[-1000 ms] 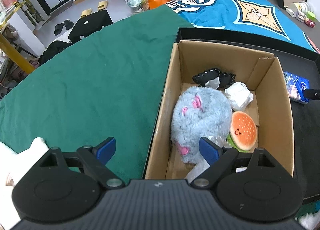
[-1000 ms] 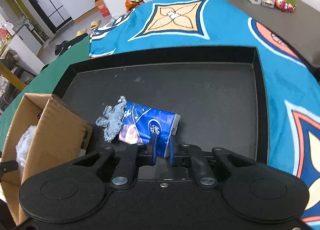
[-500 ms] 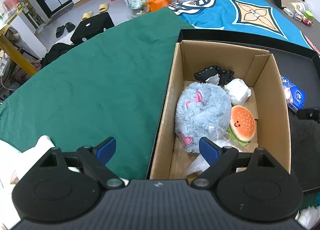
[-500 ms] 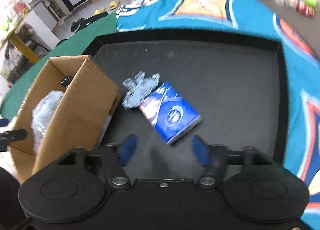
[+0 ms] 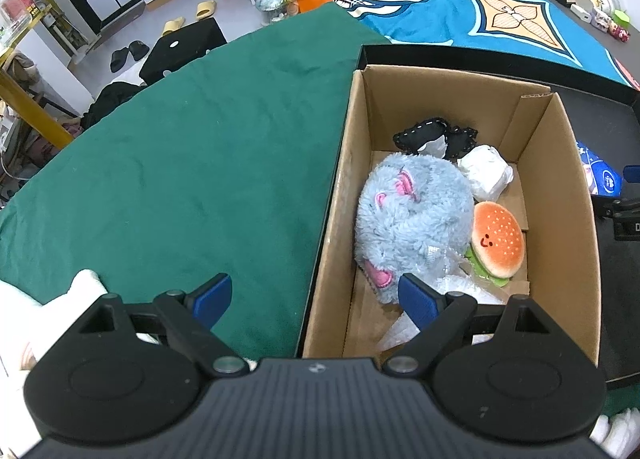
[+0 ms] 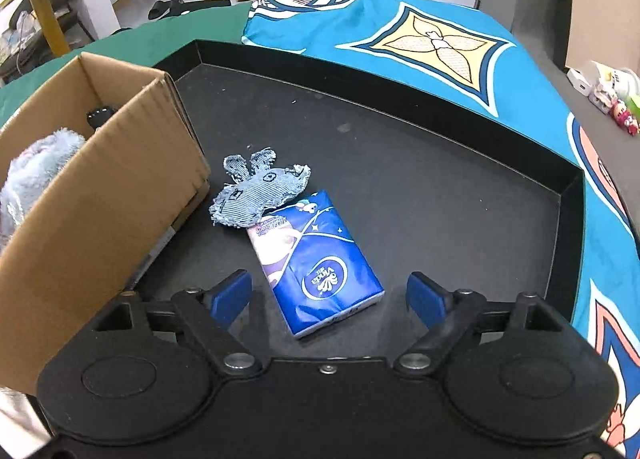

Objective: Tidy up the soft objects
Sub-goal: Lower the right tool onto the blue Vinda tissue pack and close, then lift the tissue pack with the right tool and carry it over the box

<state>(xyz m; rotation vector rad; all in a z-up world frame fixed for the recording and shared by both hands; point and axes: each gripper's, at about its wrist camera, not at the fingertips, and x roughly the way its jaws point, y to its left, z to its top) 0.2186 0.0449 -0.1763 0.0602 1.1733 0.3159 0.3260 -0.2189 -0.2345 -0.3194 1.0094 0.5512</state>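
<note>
A cardboard box (image 5: 344, 163) (image 6: 104, 195) stands in a black tray (image 6: 440, 187). It holds a fluffy blue plush (image 5: 412, 219), a burger plush (image 5: 498, 245), a white bundle (image 5: 486, 173), a black fabric piece (image 5: 420, 131) and clear plastic wrap. My left gripper (image 5: 316, 299) is open and empty over the box's near left wall. My right gripper (image 6: 330, 295) is open and empty, with the near end of a blue tissue pack (image 6: 320, 259) between its fingers. A denim fabric toy (image 6: 260, 191) lies partly on the pack's far end.
The tray rests on a table covered by a green cloth (image 5: 180, 163) and a blue patterned cloth (image 6: 420, 39). White fabric (image 5: 86, 287) lies at the left gripper's near left. Small items (image 6: 612, 95) sit at the far right. Floor clutter lies beyond.
My right gripper opened and let go of the tissue pack, which now lies on the tray. The right view swung round. My left gripper drew back a little from the box.
</note>
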